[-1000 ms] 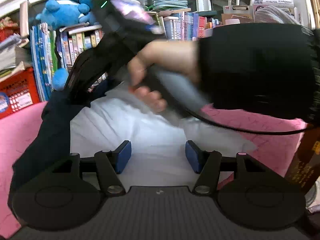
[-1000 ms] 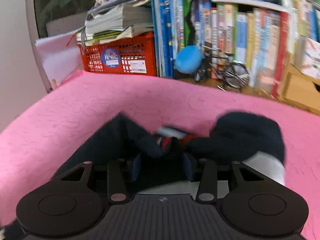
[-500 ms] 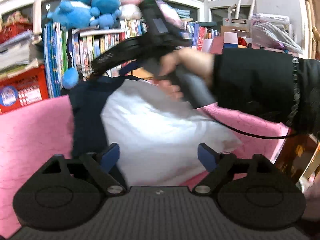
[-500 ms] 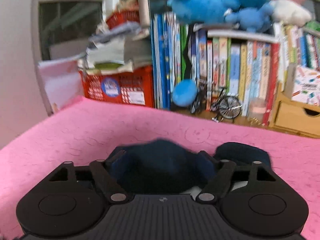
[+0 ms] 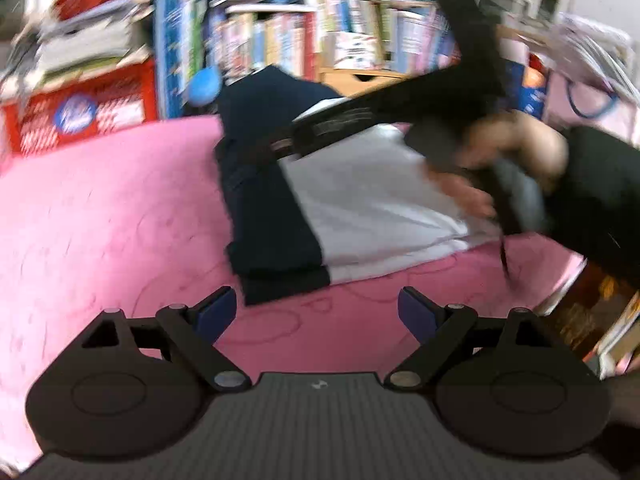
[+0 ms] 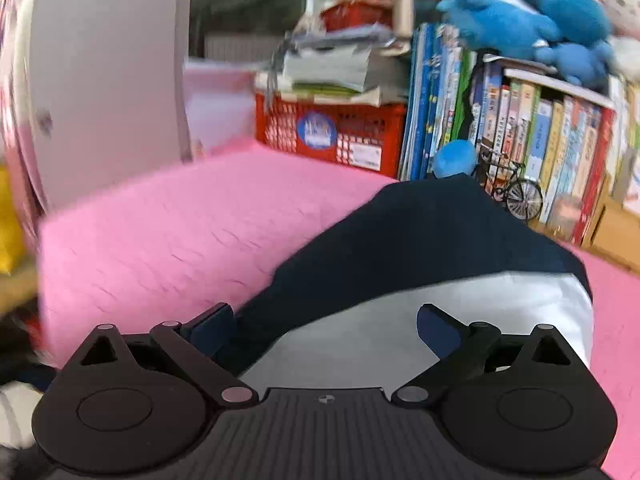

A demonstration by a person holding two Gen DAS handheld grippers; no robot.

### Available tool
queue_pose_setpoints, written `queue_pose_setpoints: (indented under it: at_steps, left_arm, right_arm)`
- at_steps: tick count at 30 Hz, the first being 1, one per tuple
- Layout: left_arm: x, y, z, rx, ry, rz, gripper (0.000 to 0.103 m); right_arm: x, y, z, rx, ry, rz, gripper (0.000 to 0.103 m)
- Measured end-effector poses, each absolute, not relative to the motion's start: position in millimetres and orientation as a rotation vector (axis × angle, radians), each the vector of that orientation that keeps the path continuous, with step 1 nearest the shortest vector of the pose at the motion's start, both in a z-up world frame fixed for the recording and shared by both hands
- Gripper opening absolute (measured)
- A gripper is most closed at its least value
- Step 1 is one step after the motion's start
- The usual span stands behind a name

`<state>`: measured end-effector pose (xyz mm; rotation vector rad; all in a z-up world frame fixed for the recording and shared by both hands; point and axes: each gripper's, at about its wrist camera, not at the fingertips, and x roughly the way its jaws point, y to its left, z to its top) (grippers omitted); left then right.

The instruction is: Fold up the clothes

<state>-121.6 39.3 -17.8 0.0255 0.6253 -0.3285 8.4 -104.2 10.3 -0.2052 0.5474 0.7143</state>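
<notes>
A folded garment with a white body [image 5: 372,200] and navy sleeves [image 5: 272,208] lies on the pink mat [image 5: 100,208]. My left gripper [image 5: 316,308] is open over bare mat, just short of the garment's near edge, with nothing between its blue pads. A person's hand [image 5: 516,148] holds the other gripper above the garment's far side. In the right wrist view my right gripper [image 6: 324,326] hovers over the garment [image 6: 420,240]. Its jaws are opening wide and the pads press on no fabric.
A red crate [image 6: 332,136] with stacked papers, a row of books [image 6: 540,128], blue plush toys [image 6: 520,12] and a small model bicycle [image 6: 512,188] line the back. The mat's left edge [image 6: 44,240] drops off beside a white panel [image 6: 100,80].
Both grippers opened and drew back from the garment. The right let go of the navy fabric it was pinching. The garment now lies flat and folded.
</notes>
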Motion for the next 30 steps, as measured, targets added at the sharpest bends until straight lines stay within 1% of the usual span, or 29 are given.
queue_pose_setpoints:
  at_steps: [1, 4, 6, 7, 9, 10, 14, 18, 25, 30]
  left_arm:
    - [-121.1, 42.4, -17.2, 0.002, 0.632, -0.316, 0.089]
    - [-122.5, 44.9, -15.3, -0.032, 0.641, -0.285, 0.089]
    - [-123.2, 42.1, -13.3, -0.034, 0.652, -0.258, 0.089]
    - [-123.9, 39.7, -12.1, -0.029, 0.658, -0.243, 0.089]
    - [-127.2, 33.4, -9.5, -0.019, 0.665, -0.214, 0.089]
    - [-130.0, 29.9, -6.7, -0.017, 0.666, -0.206, 0.09]
    - [-146.8, 15.5, 6.6, 0.02, 0.647, -0.159, 0.093]
    - [-172.9, 7.3, 18.2, 0.117, 0.602, -0.099, 0.101]
    - [-233.5, 0.7, 33.8, 0.151, 0.506, -0.057, 0.103]
    - [-234.6, -5.2, 35.5, 0.189, 0.484, -0.052, 0.103]
  right_arm:
    - [0.2, -112.7, 10.3, -0.189, 0.551, 0.697, 0.103]
    - [-26.2, -133.1, -15.2, -0.213, 0.604, 0.582, 0.103]
    - [-50.4, -149.6, -34.9, -0.192, 0.582, 0.527, 0.103]
    - [-65.9, -154.8, -34.7, -0.179, 0.563, 0.524, 0.103]
    - [-98.5, -164.5, -26.3, -0.131, 0.547, 0.512, 0.103]
    - [-112.7, -167.4, -21.5, -0.112, 0.528, 0.483, 0.102]
    - [-163.5, -179.4, -6.8, -0.066, 0.487, 0.317, 0.103]
    - [-202.0, -196.3, 0.8, -0.012, 0.445, 0.287, 0.103]
    - [-266.6, -214.2, 13.6, -0.025, 0.375, 0.205, 0.103]
    - [-286.6, -211.3, 27.9, -0.047, 0.306, 0.228, 0.103]
